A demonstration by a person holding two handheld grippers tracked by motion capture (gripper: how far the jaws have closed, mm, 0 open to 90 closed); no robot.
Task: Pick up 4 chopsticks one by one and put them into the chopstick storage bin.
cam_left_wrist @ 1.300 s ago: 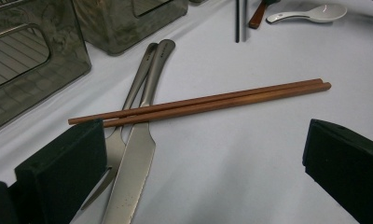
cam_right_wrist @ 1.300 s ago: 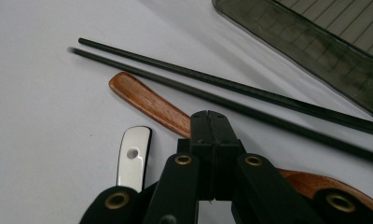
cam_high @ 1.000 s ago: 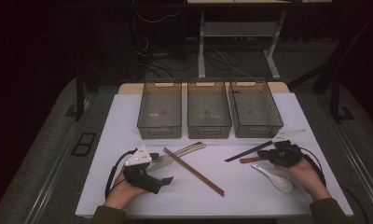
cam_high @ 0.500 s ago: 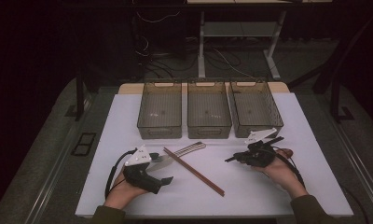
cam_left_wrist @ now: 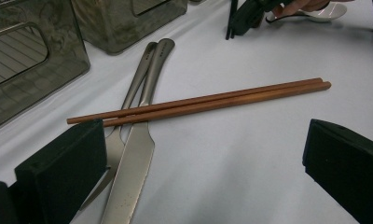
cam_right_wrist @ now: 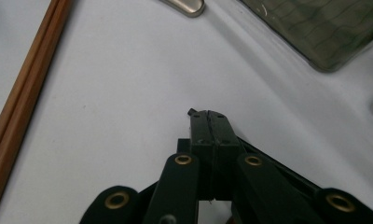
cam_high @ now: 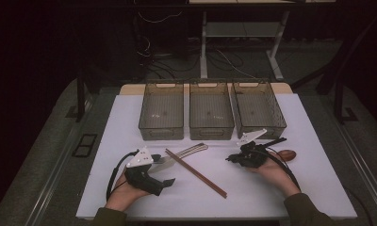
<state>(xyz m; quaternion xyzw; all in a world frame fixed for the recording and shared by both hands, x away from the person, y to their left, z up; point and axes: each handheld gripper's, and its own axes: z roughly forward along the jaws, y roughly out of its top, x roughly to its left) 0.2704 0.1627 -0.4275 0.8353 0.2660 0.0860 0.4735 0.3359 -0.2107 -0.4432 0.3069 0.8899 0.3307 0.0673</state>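
Your right gripper (cam_high: pixel 231 159) lies low over the white table cover (cam_high: pixel 318 188), pointing across it toward the middle, and its jaws are pressed fully together with no gap between the pads. The black chopsticks (cam_high: pixel 277 140) run right along it, one end poking out behind toward the rightmost tray (cam_high: pixel 259 108), but you cannot tell from here whether they are actually pinched or just lying under the tool. Treat them as light, stiff and slick: a thin lacquered pair will roll, splay apart or pivot if you catch them near an end. If they are loose, spread the jaws, come down across both sticks at about mid-length, and close square so the two stay side by side. Your left gripper (cam_high: pixel 165 170) sits with its jaws wide apart and nothing between them, facing the wooden chopsticks (cam_left_wrist: pixel 198 100) that rest across the knife (cam_left_wrist: pixel 133 163). Those lie well clear of the black pair, so you have room to lift.
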